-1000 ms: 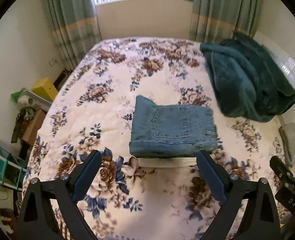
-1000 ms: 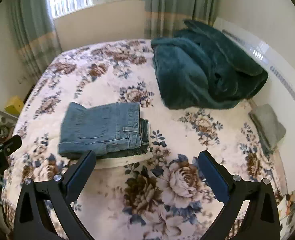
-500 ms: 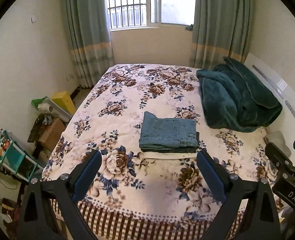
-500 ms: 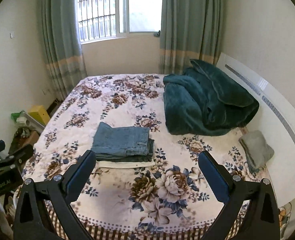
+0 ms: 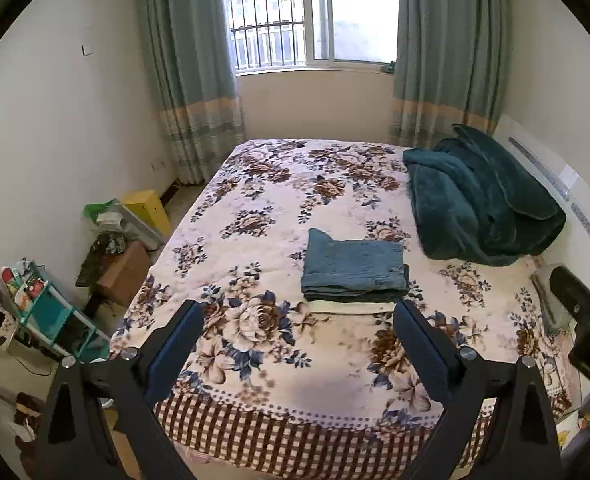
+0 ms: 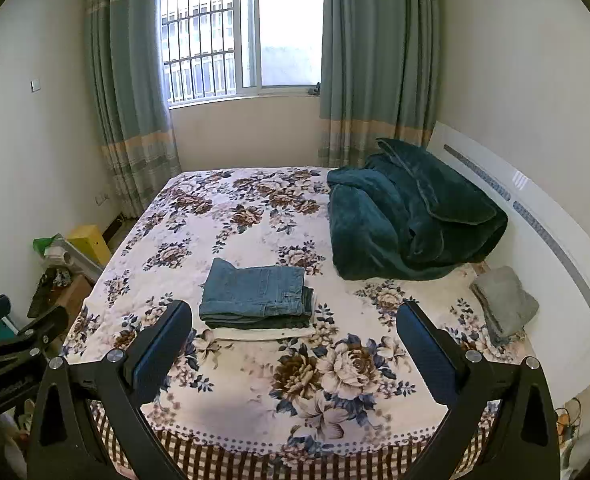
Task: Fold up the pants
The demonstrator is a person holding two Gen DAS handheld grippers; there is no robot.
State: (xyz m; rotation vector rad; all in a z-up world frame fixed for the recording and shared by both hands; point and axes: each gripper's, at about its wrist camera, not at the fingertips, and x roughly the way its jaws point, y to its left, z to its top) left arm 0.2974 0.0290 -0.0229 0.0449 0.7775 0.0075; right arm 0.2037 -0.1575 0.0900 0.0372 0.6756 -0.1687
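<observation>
The jeans (image 5: 355, 270) lie folded into a neat rectangle near the middle of the bed (image 5: 295, 384), on top of a small stack: a darker folded garment (image 6: 295, 322) under them, and a pale folded cloth (image 6: 263, 334) at the bottom, its near edge sticking out. Nothing touches the stack.

Both tools are held back from the bed, over its near edge. The left tool (image 5: 299, 324) has its fingers spread wide and holds nothing; the right tool (image 6: 295, 328) is likewise spread and empty.

To the right of the stack, apart from it, a dark green blanket (image 5: 483, 204) is heaped against the white headboard (image 6: 535, 216). A grey folded cloth (image 6: 505, 304) sits near the headboard at the bed's right edge.

On the floor left of the bed are a yellow box (image 5: 147, 210), a cardboard box (image 5: 125, 272) and a teal rack (image 5: 51, 312) with small items on its shelves, too small to tell apart. Curtains (image 6: 131, 100) flank the barred window (image 6: 239, 32) beyond the bed.
</observation>
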